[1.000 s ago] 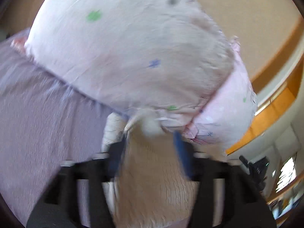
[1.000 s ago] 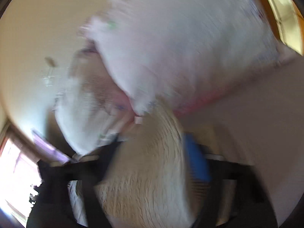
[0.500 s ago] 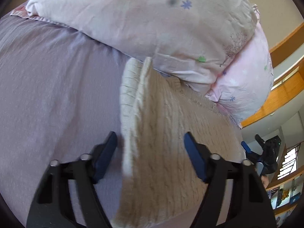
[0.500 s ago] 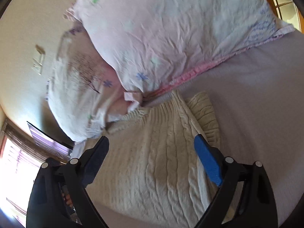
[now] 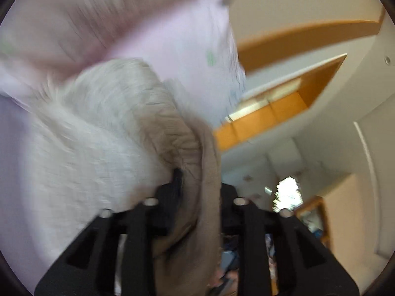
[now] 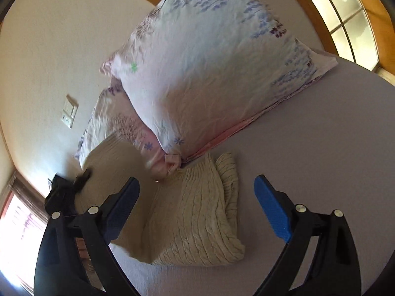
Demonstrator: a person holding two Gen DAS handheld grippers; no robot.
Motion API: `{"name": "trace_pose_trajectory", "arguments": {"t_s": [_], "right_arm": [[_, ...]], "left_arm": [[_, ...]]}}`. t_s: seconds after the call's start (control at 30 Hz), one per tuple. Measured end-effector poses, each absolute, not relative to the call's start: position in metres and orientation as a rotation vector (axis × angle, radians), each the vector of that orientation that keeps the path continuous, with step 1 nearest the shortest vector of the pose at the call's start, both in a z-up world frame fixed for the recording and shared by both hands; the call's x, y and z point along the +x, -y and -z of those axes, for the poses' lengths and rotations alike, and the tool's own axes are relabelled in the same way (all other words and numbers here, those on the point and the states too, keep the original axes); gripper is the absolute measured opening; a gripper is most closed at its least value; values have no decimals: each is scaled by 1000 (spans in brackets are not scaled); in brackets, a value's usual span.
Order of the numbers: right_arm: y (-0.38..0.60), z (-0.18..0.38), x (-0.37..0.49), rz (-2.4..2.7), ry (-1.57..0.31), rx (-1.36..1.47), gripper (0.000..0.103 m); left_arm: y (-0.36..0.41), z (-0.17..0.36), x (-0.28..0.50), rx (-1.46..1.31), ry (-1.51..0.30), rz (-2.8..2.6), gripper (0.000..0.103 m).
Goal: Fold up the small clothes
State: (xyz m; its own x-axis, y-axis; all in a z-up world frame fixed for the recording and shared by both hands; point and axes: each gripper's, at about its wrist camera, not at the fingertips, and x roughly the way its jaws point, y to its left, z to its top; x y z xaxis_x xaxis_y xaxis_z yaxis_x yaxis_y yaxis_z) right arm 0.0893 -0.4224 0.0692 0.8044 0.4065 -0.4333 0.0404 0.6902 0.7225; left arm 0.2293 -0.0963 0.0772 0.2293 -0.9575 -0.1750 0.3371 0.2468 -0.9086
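A cream cable-knit sweater lies on the lilac bedsheet below the pillows. My left gripper is shut on the sweater's edge and holds that part lifted; the view is blurred. In the right wrist view the left gripper shows at the sweater's left side. My right gripper is open and empty, hovering above the sweater with its blue pads spread wide.
Two floral pillows lie stacked against the cream wall behind the sweater. A wall switch is on the left. A window sits at the upper right. A room with wooden trim shows beyond the bed.
My left gripper has shut on the sweater's edge and lifted it. My right gripper stays open and has pulled back a little from the sweater.
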Motion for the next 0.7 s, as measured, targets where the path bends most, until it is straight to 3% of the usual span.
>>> {"name": "trace_pose_trajectory", "arguments": {"t_s": [0.1,0.2,0.23,0.37,0.6,0.67,0.7], "right_arm": [[432,-63,90,-219,-666,807,97],[441,-60,95,-275,-708,817,102],[444,-58,100,-296,-723,817,102],[437,-40,137,-382,-865,847,102],[414,5,189,-403,-1065,920,102],[405,7,193,-384,-1085,874,90],[399,6,193,-383,-1093,845,63]], "left_arm": [[136,-55,233,-923,-1049,1157,53],[96,-63,220,-795,-937,1044,83],[83,-65,218,-747,-903,985,87],[35,-54,217,-563,-953,738,88],[38,-3,217,-479,-1145,674,88],[41,5,218,-503,-1155,676,88],[42,5,218,-516,-1135,675,88]]}}
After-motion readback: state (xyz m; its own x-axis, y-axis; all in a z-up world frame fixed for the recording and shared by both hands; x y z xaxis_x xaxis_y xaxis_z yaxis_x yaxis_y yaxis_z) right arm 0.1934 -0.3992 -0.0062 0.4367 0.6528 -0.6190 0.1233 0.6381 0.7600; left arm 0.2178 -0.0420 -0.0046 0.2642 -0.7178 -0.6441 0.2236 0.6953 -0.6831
